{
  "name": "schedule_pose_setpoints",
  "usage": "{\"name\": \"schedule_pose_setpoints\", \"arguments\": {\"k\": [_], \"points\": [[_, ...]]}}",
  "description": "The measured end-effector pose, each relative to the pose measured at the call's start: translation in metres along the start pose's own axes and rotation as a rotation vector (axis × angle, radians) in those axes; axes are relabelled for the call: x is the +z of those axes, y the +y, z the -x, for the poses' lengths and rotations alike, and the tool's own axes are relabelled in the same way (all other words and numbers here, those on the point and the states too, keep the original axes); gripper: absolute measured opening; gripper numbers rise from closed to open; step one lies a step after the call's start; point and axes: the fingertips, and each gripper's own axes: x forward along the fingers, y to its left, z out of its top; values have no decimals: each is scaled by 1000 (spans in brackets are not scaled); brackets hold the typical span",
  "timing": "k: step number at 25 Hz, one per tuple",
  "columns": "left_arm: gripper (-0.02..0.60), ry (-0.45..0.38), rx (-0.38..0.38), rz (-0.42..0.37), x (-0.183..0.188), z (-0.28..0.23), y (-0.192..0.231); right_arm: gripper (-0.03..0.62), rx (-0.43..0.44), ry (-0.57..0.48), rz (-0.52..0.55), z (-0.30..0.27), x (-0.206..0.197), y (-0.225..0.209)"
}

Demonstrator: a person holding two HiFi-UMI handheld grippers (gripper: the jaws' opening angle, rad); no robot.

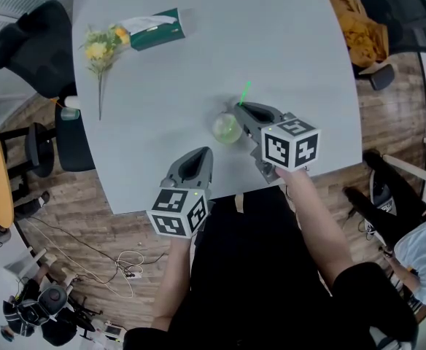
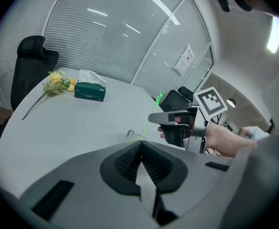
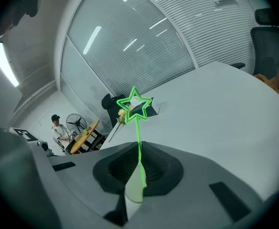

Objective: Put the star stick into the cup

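Right claw (image 3: pixel 139 151): closed on stick (image 3: pixel 138 130) shaft, star up.
Left claw (image 2: pixel 142 149): closed, empty.
Cup (image 1: pixel 226 127): on worktop (image 1: pixel 198 64), just beside right claw.
Handling: stick judged light, thin, flexible; low shaft grip advised.

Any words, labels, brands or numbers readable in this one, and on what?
No text can be read here.
Tissue box: any print is too small to read.
Sheet on the glass wall: too blurred to read.
Left cube and right cube: square marker patterns only, no words or numbers.
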Motion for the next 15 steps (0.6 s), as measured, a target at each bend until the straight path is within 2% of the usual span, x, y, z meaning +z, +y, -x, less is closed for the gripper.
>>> {"name": "schedule_pose_setpoints", "arguments": {"k": [15], "points": [[-3,3,-1,8,-4,2,3,28,-29,20,-22,-8,-11,-8]]}}
